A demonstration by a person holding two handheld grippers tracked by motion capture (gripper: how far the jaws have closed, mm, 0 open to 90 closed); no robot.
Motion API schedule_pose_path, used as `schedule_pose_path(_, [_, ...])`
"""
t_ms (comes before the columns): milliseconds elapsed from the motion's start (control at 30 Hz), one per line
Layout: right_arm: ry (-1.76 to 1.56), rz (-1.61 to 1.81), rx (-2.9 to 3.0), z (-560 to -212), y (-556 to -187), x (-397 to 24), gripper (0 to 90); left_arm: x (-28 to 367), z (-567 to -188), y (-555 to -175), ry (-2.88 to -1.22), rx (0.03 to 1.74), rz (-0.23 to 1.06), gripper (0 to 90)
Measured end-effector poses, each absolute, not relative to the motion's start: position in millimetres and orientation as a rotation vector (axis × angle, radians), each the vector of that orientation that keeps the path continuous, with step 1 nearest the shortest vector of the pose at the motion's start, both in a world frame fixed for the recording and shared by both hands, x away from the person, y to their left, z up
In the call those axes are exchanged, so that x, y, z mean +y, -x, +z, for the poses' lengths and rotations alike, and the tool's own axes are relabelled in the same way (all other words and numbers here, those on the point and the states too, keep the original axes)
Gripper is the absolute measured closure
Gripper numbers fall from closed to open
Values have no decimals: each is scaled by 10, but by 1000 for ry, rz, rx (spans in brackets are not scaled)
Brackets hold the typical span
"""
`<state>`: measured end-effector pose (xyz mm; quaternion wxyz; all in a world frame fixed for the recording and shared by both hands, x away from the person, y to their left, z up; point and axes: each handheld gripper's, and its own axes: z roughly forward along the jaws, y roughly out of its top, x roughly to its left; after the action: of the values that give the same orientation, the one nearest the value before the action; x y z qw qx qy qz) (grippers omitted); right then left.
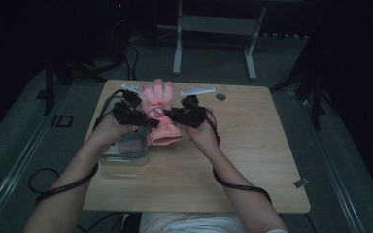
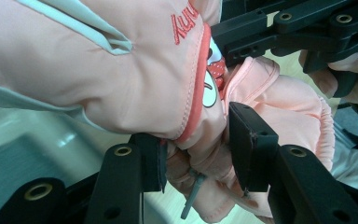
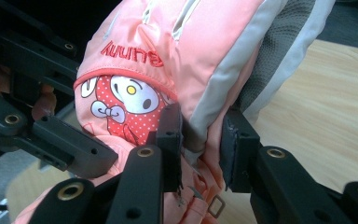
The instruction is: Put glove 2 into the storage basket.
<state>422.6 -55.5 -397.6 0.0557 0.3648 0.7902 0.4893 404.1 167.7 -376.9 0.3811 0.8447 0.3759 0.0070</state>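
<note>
Item: pink ski glove (image 1: 159, 109) | held aloft over worktop (image 1: 252, 145) | left gripper (image 2: 195, 156), right gripper (image 3: 200, 140) — fingers clamped on cuff-side fabric | risk: padding slips out — drops beside clear bin (image 1: 126, 158).

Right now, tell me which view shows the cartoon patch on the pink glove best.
The right gripper view: the cartoon patch faces the camera, large and sharp. In the left gripper view only a sliver of it shows edge-on. In the high view it is a tiny blur.

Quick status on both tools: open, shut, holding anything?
Left tool: shut on the pink glove, near its cuff.
Right tool: shut on the same glove's edge.
</note>
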Motion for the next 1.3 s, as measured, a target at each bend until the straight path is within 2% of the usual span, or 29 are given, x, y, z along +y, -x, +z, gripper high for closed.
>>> schedule_pose_path(200, [-1088, 1532, 2418, -3969, -4256, -259, 719, 2028, -3686, -4034, -2192, 997, 30, 591])
schedule_pose_path(567, [-1169, 1589, 2431, -4314, -4323, 319, 722, 2515, -3910, -4173, -2276, 1047, -27, 590])
schedule_pose_path(1000, [-1296, 1430, 2483, -4806, -4446, 500, 724, 2600, -4427, -4406, -2321, 1053, -119, 584])
schedule_pose_path(1300, [-1330, 1341, 2522, -4888, -4486, 520, 718, 2614, -4591, -4442, -2297, 1089, -125, 559])
